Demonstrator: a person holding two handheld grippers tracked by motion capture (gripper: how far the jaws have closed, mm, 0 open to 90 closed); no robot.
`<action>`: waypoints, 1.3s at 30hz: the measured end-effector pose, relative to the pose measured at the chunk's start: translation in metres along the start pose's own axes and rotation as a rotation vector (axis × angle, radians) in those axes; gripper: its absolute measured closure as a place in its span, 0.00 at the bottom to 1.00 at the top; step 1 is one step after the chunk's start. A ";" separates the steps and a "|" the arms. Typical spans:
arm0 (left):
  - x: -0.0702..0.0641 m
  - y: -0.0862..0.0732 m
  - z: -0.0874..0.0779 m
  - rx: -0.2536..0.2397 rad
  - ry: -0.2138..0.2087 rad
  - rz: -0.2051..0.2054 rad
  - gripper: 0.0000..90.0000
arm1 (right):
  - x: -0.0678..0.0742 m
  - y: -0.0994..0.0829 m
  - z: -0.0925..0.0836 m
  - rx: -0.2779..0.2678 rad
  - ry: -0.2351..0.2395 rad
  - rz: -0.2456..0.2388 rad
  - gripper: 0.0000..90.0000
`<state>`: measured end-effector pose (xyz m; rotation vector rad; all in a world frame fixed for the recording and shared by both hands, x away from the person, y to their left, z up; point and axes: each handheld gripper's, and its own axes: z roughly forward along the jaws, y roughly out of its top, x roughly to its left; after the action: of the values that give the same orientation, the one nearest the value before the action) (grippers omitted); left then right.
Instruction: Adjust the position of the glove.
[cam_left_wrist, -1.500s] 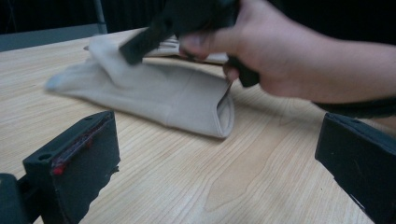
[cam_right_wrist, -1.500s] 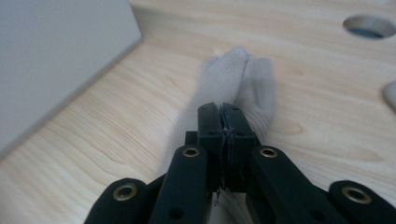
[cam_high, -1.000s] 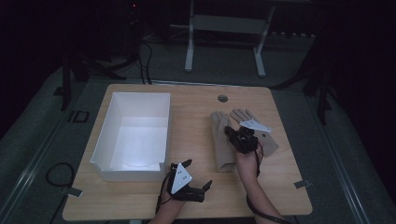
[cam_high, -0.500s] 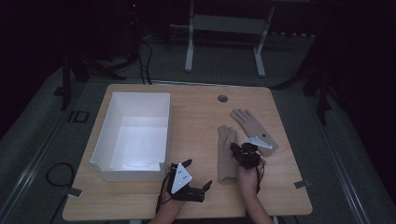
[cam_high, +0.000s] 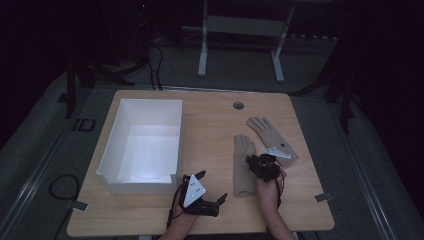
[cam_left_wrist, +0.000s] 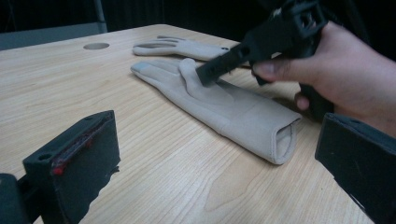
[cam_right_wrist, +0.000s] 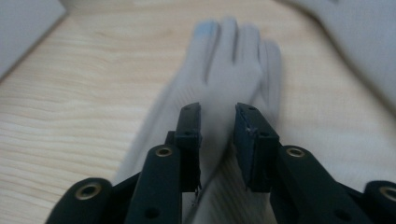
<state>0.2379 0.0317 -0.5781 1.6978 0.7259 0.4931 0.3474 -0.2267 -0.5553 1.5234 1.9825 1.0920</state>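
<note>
1. High view: the right gripper (cam_high: 264, 166) sits low over the near glove (cam_high: 243, 165), which lies flat on the table (cam_high: 210, 130) with its fingers pointing away from the person. Just beyond and to the right of this gripper lies the far glove (cam_high: 270, 136), apart from the near one.
2. High view: the left gripper (cam_high: 202, 192) rests near the table's front edge, its jaws standing wide apart with nothing between them. The white box (cam_high: 145, 145) stands just ahead of it and to its left; the near glove lies to its right.
3. Left gripper view: this gripper's two black jaws rise at either side of the view, wide open and empty, with bare table between them. Ahead of them lies the near glove (cam_left_wrist: 224, 105), cuff end nearest, and behind it the far glove (cam_left_wrist: 180, 47). The right hand (cam_left_wrist: 345, 79) holds the right gripper (cam_left_wrist: 219, 70) tilted down, its tips on the glove's palm.
4. Right gripper view: the right gripper (cam_right_wrist: 217, 140) has its jaws a narrow gap apart, and they have just been opening. The near glove (cam_right_wrist: 224, 65) lies straight ahead and under the tips; the pads do not pinch it. The far glove (cam_right_wrist: 355, 42) lies to the upper right.
</note>
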 end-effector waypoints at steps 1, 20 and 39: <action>0.000 0.000 0.000 0.000 0.000 0.000 0.00 | 0.000 0.005 -0.002 -0.001 0.011 -0.021 0.74; 0.001 0.000 0.000 0.002 -0.005 -0.004 0.00 | -0.060 0.067 -0.035 -0.074 0.089 -0.249 0.63; 0.000 0.000 0.000 0.000 -0.004 0.002 0.00 | -0.122 0.074 0.014 0.053 0.035 -0.301 0.63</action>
<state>0.2381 0.0316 -0.5782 1.6993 0.7214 0.4910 0.4416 -0.3294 -0.5227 1.1861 2.1917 0.9530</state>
